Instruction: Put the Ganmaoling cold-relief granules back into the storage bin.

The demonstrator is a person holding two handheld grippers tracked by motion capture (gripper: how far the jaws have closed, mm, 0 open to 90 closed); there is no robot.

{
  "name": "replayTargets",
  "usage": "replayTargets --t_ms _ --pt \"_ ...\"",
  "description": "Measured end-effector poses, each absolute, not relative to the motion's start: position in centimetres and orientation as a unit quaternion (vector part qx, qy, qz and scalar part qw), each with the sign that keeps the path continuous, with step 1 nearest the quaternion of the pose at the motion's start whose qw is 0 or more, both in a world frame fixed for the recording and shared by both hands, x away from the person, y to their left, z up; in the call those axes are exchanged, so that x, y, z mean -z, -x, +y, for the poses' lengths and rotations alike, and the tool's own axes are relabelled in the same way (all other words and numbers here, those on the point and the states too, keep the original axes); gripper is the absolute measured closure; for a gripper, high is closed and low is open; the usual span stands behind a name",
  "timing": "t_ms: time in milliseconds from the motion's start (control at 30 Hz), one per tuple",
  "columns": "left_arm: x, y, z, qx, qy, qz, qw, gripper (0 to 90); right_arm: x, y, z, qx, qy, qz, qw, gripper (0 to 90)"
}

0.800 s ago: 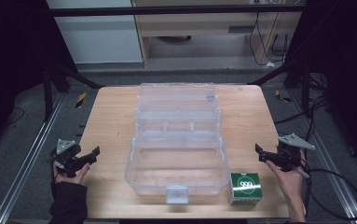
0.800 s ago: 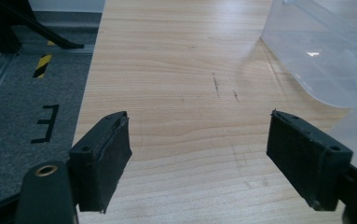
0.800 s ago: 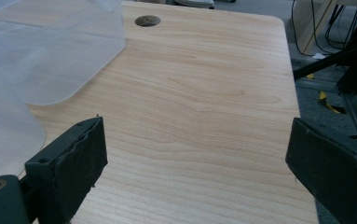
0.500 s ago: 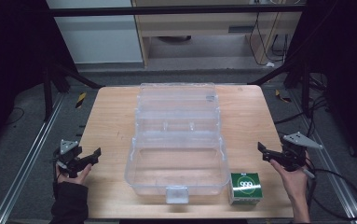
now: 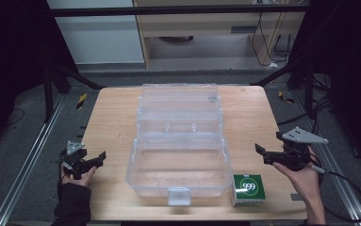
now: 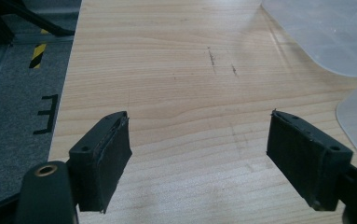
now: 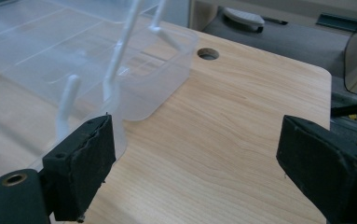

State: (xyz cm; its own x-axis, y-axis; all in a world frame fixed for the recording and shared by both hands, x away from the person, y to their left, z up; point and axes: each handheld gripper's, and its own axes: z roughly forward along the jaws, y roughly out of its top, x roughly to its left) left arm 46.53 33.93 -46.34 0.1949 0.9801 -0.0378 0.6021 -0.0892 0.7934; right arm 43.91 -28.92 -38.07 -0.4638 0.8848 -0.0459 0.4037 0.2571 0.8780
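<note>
Clear plastic is the main hazard here: the open organiser box (image 5: 180, 146) sits mid-worktop (image 5: 112, 113), lid thrown back, and its thin walls and upright hinge arms are hard to read against the pale wood. The green carton (image 5: 248, 189) stands just beside the box's near right corner, near the worktop's front edge.

The right tool (image 5: 270, 156) hovers above the worktop to the right of the box, jaws spread with nothing between them; in the right gripper view one pad (image 7: 80, 163) sits close to the box's rounded corner (image 7: 157, 88). The left tool (image 5: 93, 162) is released too, held at the worktop's left edge, well apart from the box.

If the carton is meant for the box, several things could go wrong, in my judgement. A reach from the right could clip the transparent wall or a hinge arm, sliding the light box or tipping the lid. The carton stands near the edge, so a glancing pad could push it off onto the floor. A squeeze too hard may crush the cardboard; a grip too near one corner could let it swing. With the left tool so far off, nothing steadies the box if it gets bumped.
</note>
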Motion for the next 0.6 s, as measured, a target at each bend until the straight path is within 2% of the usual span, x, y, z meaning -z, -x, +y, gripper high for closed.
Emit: replayTargets --t_ms 333,600 --pt "46.7 -46.7 33.7 -0.264 -0.698 0.569 0.346 20.2 36.0 -43.7 -27.1 -0.406 -0.364 0.805 0.234 8.2" --pt "46.7 -46.7 33.4 -0.262 -0.704 0.563 0.344 19.9 35.6 -43.1 -26.2 -0.376 -0.311 0.845 0.220 6.4"
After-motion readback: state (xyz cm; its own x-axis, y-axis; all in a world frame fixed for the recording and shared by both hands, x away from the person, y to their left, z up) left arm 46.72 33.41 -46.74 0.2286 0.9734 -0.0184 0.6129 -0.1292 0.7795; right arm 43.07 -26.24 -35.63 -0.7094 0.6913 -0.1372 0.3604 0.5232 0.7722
